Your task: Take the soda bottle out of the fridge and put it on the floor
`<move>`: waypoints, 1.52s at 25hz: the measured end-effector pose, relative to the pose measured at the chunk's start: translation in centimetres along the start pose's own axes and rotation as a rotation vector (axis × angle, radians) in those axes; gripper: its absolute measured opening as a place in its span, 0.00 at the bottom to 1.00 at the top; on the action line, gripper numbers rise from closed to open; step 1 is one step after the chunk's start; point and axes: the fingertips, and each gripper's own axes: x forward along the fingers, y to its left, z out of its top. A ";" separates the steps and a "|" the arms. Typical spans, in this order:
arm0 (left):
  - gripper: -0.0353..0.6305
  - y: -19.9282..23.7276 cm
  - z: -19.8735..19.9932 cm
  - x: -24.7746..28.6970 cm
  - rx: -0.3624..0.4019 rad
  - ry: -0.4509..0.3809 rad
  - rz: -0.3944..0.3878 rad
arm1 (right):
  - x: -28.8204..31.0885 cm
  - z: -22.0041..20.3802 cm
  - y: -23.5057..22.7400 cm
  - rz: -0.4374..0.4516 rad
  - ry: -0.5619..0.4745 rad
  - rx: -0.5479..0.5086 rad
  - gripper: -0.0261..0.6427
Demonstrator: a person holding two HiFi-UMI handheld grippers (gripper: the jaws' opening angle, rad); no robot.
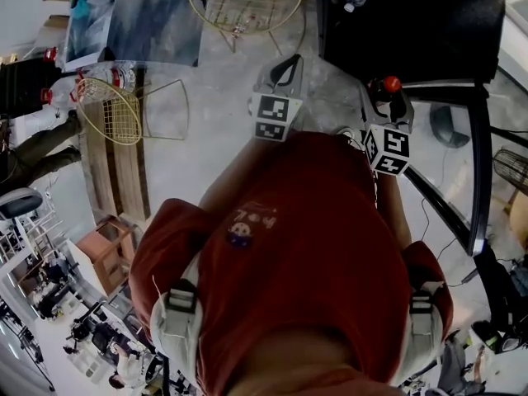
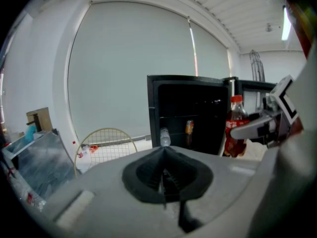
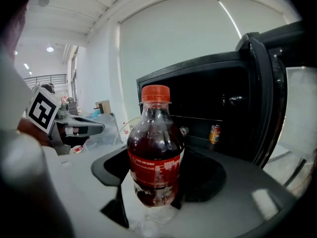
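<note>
**In the right gripper [image 3: 154, 185]: the soda bottle [image 3: 155, 152], outside the fridge [image 3: 208, 103]**

Its jaws clamp the lower half of the upright soda bottle, just in front of the open fridge. The left gripper [image 2: 165, 176], jaws together and empty, faces the fridge too. A can [image 3: 214, 133] stands inside.

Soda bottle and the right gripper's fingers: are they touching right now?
Touching. The right gripper view shows the soda bottle upright between the fingers, which press against its lower sides.
</note>
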 end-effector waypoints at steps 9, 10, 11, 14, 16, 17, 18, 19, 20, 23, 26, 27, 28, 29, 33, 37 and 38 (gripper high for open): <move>0.05 -3.0 -1.8 -0.9 -0.027 0.038 0.089 | -1.3 -3.1 -1.5 0.091 0.038 -0.039 0.49; 0.05 -3.4 -2.1 -1.1 -0.038 0.041 0.097 | -1.4 -3.8 -1.6 0.103 0.047 -0.044 0.49; 0.05 -3.8 -2.5 -1.2 -0.045 0.040 0.107 | -1.3 -4.5 -1.8 0.113 0.056 -0.049 0.49; 0.05 -5.1 -4.3 -1.1 -0.056 0.052 0.133 | -1.5 -7.2 -2.3 0.137 0.089 -0.036 0.49; 0.05 -6.0 -5.9 -1.2 -0.079 0.078 0.144 | -2.1 -8.9 -2.5 0.150 0.115 -0.027 0.49; 0.05 -6.2 -6.6 -1.4 -0.088 0.087 0.149 | -2.2 -9.6 -2.4 0.158 0.127 -0.031 0.49; 0.05 -6.3 -7.0 -1.6 -0.091 0.092 0.151 | -2.3 -10.2 -2.2 0.167 0.140 -0.035 0.49; 0.05 -6.3 -7.5 -1.9 -0.087 0.094 0.150 | -2.4 -10.8 -1.8 0.176 0.153 -0.037 0.49; 0.05 -6.4 -8.0 -2.2 -0.078 0.097 0.145 | -2.6 -11.4 -1.3 0.187 0.165 -0.035 0.49; 0.05 -6.2 -10.0 -3.3 -0.074 0.108 0.133 | -2.9 -13.1 0.4 0.210 0.191 -0.046 0.49; 0.05 -5.0 -11.5 -5.3 -0.103 0.112 0.146 | -3.0 -13.6 2.8 0.222 0.204 -0.073 0.49; 0.05 -4.4 -11.9 -6.1 -0.111 0.114 0.153 | -2.9 -13.6 3.8 0.228 0.209 -0.080 0.49; 0.05 -3.6 -12.4 -7.0 -0.119 0.117 0.162 | -2.7 -13.7 5.0 0.233 0.216 -0.084 0.49; 0.05 -2.6 -12.9 -8.0 -0.129 0.118 0.171 | -2.4 -13.8 6.3 0.238 0.222 -0.084 0.49; 0.05 1.9 -15.9 -12.0 -0.155 0.121 0.193 | 0.4 -14.6 12.4 0.253 0.236 -0.084 0.49; 0.05 5.2 -20.4 -16.2 -0.193 0.132 0.227 | 1.9 -17.0 18.4 0.286 0.264 -0.097 0.49; 0.05 5.9 -21.6 -17.3 -0.217 0.136 0.248 | 2.1 -17.8 19.7 0.302 0.276 -0.107 0.49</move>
